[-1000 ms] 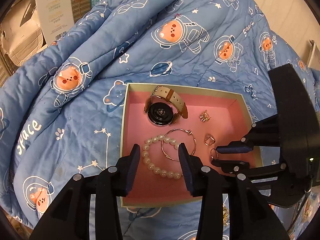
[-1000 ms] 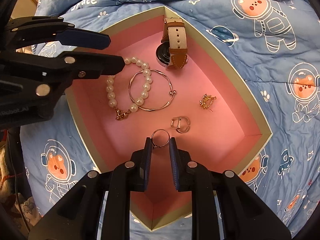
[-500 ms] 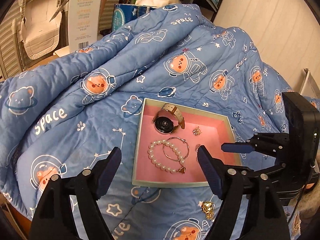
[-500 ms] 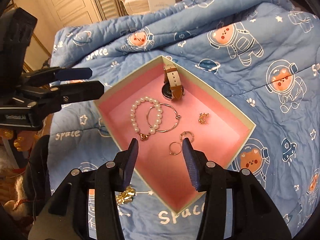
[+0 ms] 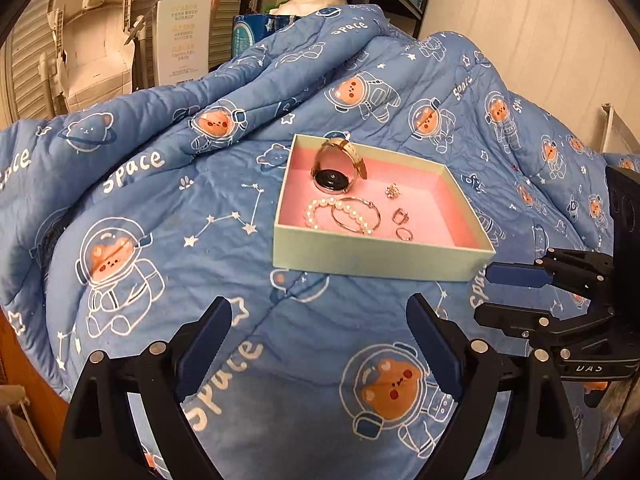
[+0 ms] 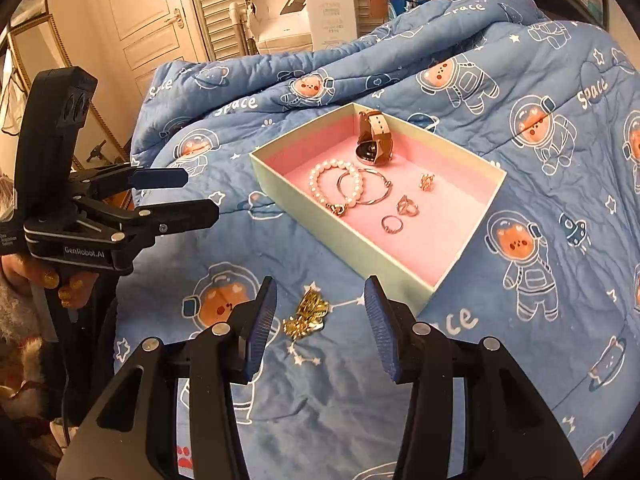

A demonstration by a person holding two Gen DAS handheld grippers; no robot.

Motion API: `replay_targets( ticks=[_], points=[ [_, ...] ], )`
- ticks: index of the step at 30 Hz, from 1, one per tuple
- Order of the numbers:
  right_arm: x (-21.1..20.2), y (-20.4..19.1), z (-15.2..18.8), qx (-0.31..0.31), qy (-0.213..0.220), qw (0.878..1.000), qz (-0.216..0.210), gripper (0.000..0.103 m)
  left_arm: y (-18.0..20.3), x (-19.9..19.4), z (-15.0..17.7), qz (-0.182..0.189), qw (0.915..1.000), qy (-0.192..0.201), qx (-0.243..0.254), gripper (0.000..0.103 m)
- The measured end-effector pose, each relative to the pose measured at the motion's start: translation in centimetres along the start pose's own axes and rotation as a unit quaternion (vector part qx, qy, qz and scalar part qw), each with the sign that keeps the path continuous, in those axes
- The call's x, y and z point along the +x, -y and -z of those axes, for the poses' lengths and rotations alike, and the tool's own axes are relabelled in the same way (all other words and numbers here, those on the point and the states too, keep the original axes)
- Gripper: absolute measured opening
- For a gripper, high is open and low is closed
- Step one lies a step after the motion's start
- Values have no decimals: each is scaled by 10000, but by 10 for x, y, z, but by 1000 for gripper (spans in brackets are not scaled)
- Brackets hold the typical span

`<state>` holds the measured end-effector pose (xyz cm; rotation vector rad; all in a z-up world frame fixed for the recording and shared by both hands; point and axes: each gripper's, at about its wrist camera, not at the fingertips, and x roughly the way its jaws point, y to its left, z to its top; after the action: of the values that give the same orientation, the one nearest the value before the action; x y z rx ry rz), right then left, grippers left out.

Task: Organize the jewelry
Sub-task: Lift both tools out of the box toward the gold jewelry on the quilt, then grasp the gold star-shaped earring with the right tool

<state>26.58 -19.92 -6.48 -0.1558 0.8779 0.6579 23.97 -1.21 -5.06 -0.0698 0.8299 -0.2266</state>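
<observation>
A pale green box with a pink lining [image 5: 372,256] [image 6: 280,192] sits on the blue quilt. In it lie a watch [image 5: 334,174] [image 6: 374,140], a pearl bracelet [image 6: 320,188], a thin bangle [image 6: 372,196], a small gold earring [image 6: 427,181] and two rings [image 6: 407,205] [image 6: 391,225]. A gold chain [image 6: 306,317] lies bunched on the quilt in front of the box. My right gripper [image 6: 320,322] is open and empty, its fingers either side of the chain and above it. My left gripper [image 5: 320,340] is open and empty, well short of the box.
The blue space-bear quilt [image 5: 160,220] rises in folds behind the box. White cartons [image 5: 182,28] and shelving stand beyond the bed. The left gripper also shows in the right wrist view [image 6: 176,196], left of the box.
Both grippers have pulled back from the box and opened wide. The right gripper has let go of the thin ring, which now lies in the box. The gold chain has come into view.
</observation>
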Motion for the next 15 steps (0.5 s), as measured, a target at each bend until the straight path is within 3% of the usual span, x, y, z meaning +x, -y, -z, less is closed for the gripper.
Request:
replay_targets(
  ticks=[5,7,15],
  points=[
    [7,-2,24,255,-36,9997,55,46,15,-1,25,-52,9996,-97,241,87],
    [9,-7,31,217,-36,9997,47,37,16,-2,31,-66,9997,-101,215,87],
    [22,-20,38,124,47,9998,130,31,14,-4,51,-234,9994,-162,189,86]
  ],
)
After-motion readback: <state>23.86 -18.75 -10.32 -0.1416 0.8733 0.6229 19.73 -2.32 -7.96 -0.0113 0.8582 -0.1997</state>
